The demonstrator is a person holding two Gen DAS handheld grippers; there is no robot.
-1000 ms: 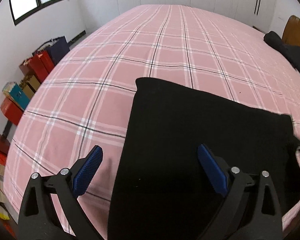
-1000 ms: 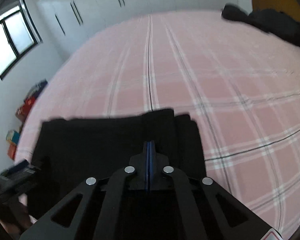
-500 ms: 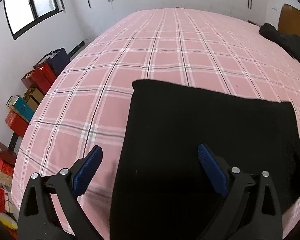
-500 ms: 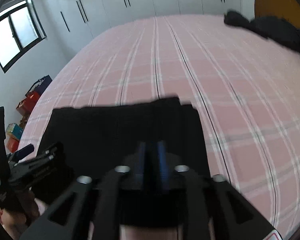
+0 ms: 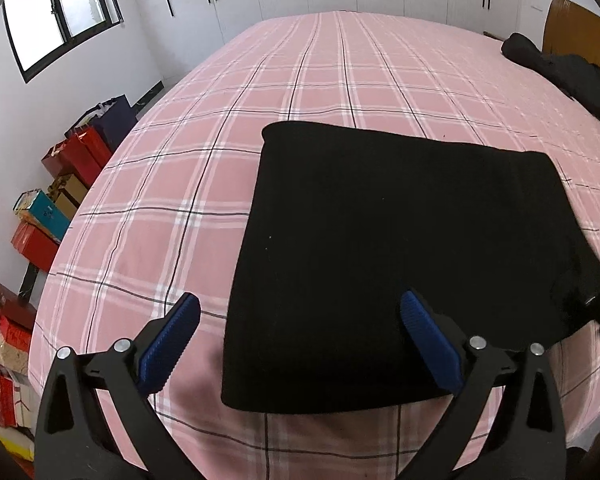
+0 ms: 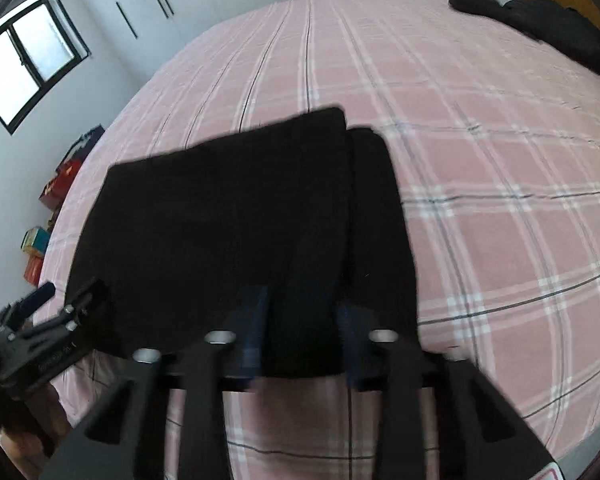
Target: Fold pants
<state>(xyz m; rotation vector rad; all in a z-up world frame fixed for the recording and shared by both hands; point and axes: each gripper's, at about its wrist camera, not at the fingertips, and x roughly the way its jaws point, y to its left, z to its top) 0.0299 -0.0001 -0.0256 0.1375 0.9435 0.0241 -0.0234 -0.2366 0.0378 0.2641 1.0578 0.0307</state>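
The black pants (image 5: 404, 248) were seen lying folded into a flat, roughly square bundle on the pink plaid bed (image 5: 324, 80), close to its near edge. From the right wrist view, a narrower folded layer was seen protruding along the bundle's right side (image 6: 376, 208).

The left gripper (image 5: 300, 332) was held wide apart above the bundle's near left corner; one blue pad (image 5: 168, 344) was seen over the bedsheet, the other over the black cloth, and nothing was gripped between them.

The right gripper (image 6: 304, 328) was seen blurred, its jaws parted by a narrow gap above the near edge of the pants. Its jaws had just been closing after a brief opening. Black cloth was seen through the gap, but no fabric was pinched by the pads.

Dark clothing (image 5: 568, 72) was piled at the far right of the bed, by a wooden headboard (image 5: 576, 24). Red and coloured boxes (image 5: 60, 184) were stacked along the wall beneath a window (image 5: 60, 12).
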